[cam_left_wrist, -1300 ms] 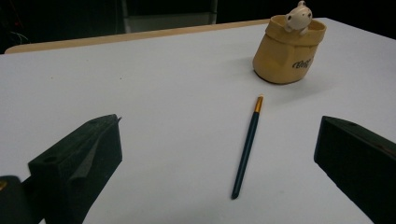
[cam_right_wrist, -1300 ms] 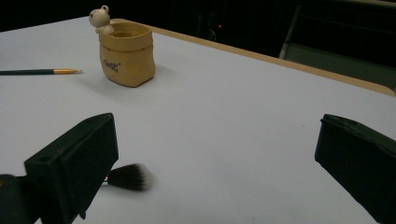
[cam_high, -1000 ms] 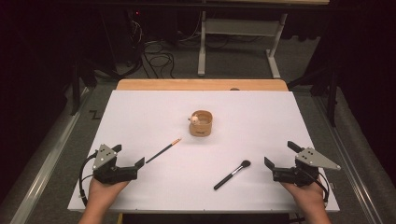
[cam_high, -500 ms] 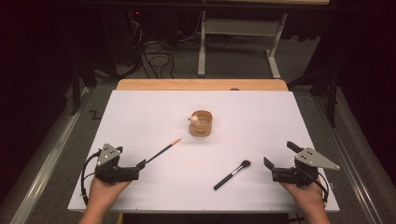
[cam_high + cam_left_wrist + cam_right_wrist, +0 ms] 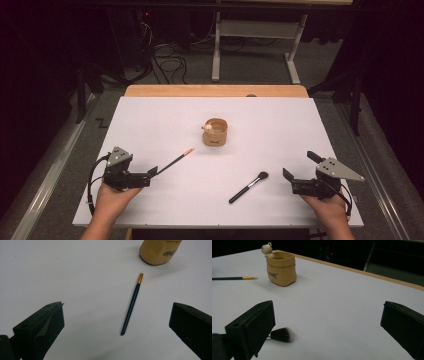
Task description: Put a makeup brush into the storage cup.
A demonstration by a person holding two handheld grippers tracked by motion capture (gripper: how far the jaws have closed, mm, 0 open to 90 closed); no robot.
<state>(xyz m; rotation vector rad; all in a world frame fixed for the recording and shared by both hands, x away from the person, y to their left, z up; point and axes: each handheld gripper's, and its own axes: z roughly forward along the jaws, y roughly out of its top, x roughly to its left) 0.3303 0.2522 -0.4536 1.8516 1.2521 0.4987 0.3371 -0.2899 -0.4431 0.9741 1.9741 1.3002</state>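
Two brushes, a thin one (image 5: 175, 161) and a fluffy one (image 5: 248, 187), one cup (image 5: 215, 132), two grippers.

The pot (image 5: 215, 132) stands mid-surface (image 5: 300, 130). The thin brush (image 5: 175, 161) lies left of it and nearer me, the powder brush (image 5: 248, 187) right and nearer still.

The table (image 5: 150, 120) wears a smooth, matt white sheet over a wooden edge. The pot (image 5: 281, 268) looks like glazed tan ceramic (faintly glossy). The thin brush (image 5: 131, 303) has a dark lacquered handle and brassy ferrule; the powder brush (image 5: 281, 335) has soft bristles.
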